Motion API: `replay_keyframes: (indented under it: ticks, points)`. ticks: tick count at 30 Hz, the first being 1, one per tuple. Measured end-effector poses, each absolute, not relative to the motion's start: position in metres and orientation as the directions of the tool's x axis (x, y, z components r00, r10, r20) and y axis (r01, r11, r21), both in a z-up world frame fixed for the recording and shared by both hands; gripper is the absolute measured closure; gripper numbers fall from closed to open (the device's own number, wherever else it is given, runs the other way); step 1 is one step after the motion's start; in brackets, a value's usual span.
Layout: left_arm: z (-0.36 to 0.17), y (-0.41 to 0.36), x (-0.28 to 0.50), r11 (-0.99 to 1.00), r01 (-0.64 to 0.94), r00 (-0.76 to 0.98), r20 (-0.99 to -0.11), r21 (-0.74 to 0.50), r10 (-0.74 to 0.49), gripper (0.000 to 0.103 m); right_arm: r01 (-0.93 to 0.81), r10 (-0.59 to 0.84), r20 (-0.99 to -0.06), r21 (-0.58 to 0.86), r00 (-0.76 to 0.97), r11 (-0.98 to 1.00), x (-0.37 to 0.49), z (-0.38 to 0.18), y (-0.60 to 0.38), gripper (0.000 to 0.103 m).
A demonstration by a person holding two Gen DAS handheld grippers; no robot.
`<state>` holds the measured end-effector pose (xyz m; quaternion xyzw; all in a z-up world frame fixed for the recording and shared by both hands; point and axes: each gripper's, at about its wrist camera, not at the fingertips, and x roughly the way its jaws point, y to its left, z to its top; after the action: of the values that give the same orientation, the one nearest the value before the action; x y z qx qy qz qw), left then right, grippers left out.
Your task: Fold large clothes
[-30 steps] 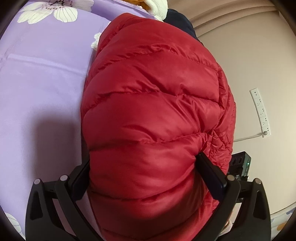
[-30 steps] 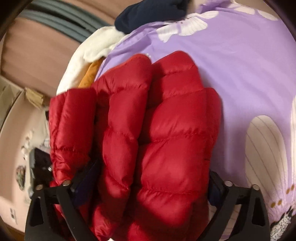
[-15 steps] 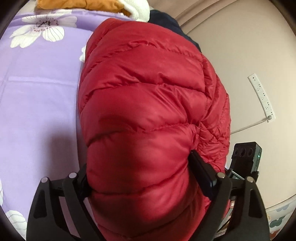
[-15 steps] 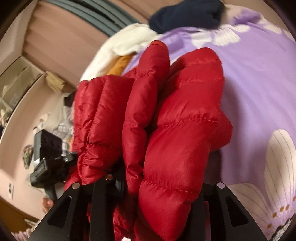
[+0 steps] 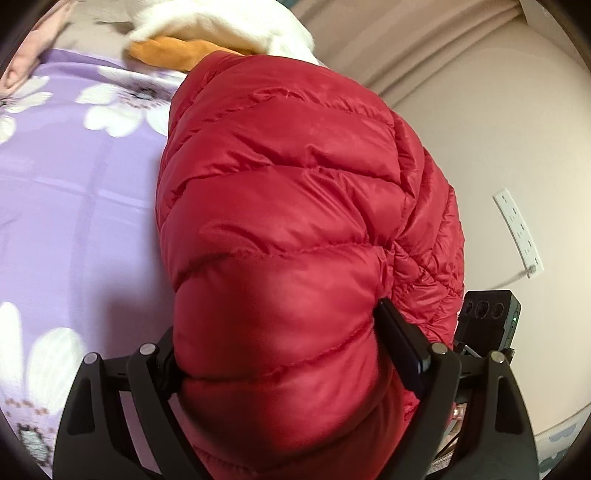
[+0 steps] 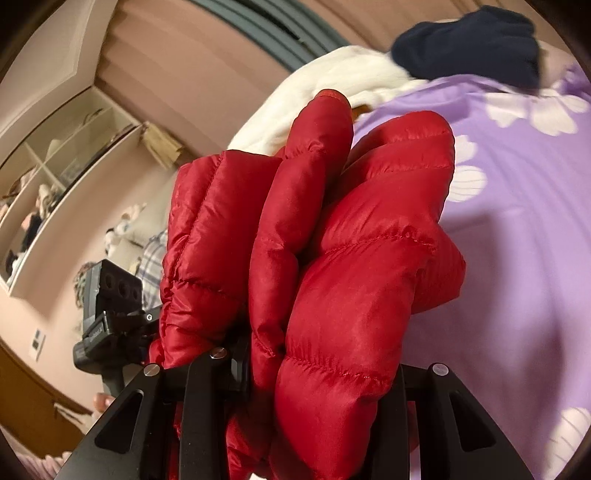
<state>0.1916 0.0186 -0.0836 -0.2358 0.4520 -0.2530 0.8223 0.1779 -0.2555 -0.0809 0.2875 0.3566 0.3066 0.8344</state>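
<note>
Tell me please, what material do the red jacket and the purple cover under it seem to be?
Red jacket: probably thin nylon or polyester shell, slightly glossy, with stitched puffy channels suggesting down or synthetic filling. Purple cover: looks like matte woven cotton or blend, flat, with printed white flowers.

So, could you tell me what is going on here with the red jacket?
A person is folding a red puffer jacket over a bed with a purple flowered sheet, using a handheld gripper in each hand. The left gripper clamps a thick bundle of the jacket between wide-set jaws. The right gripper has just been closing and now pinches bunched folds of it. Other clothes, a white garment and a dark blue one, lie further back on the bed.
</note>
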Motion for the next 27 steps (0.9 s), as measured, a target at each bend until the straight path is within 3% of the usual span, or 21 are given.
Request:
replay_keyframes:
  ticks: [9, 12, 14, 21, 27]
  points:
    - [-0.101, 0.066, 0.2, 0.806, 0.096, 0.505, -0.669, -0.584, -0.545, 0.015, -0.303, 0.763, -0.445, 0.73, 0.469, 0.613, 0.217, -0.097, -0.204, 0.065]
    - [-0.115, 0.073, 0.213, 0.826, 0.031, 0.49, -0.712, -0.562, -0.503, 0.015, -0.226, 0.735, -0.507, 0.732, 0.45, 0.643, 0.234, -0.121, -0.196, 0.054]
    - [-0.127, 0.07, 0.215, 0.836, 0.007, 0.48, -0.732, -0.548, -0.484, 0.013, -0.115, 0.711, -0.55, 0.75, 0.437, 0.651, 0.242, -0.141, -0.203, 0.036]
    - [-0.127, 0.068, 0.236, 0.871, 0.029, 0.459, -0.768, -0.49, -0.447, 0.005, -0.001, 0.712, -0.499, 0.819, 0.494, 0.574, 0.225, -0.141, -0.257, 0.03]
    - [-0.124, 0.071, 0.244, 0.871, 0.008, 0.445, -0.778, -0.491, -0.443, 0.004, -0.183, 0.722, -0.377, 0.803, 0.58, 0.567, 0.195, -0.083, -0.27, 0.025]
